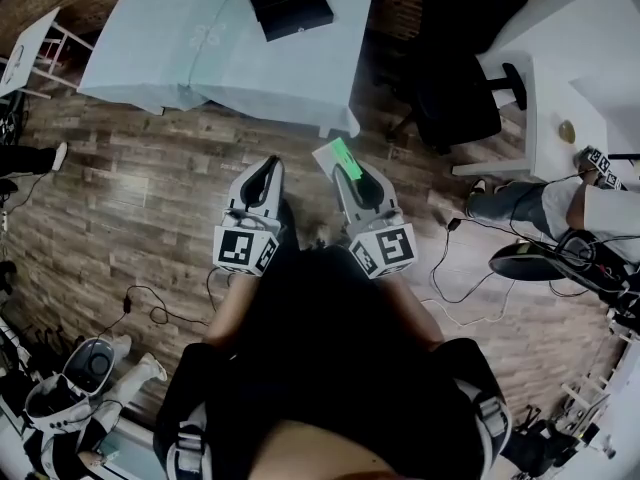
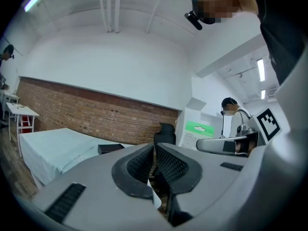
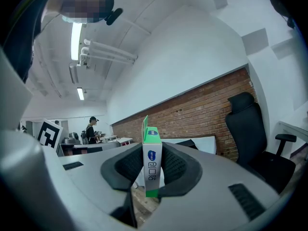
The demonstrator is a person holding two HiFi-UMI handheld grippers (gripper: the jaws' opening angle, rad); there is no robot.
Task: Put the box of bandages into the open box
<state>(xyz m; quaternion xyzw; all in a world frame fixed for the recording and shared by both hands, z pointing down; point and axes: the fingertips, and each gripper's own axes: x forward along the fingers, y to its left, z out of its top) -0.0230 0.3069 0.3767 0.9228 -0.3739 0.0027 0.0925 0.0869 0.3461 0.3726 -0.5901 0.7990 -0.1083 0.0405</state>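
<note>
- Your right tongs (image 3: 151, 170) are clenched on the bandage box (image 3: 151, 160), held over the floor (image 1: 150, 188), short of the surface's (image 1: 180, 38) near edge.
- Your left tongs (image 2: 154, 165) are pressed together, empty.
- The black box (image 1: 289, 3) lies on the surface.

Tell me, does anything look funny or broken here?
The bandage box in the right tongs has its green top flap sticking up, not tucked shut. Nothing else looks spilled or broken.
</note>
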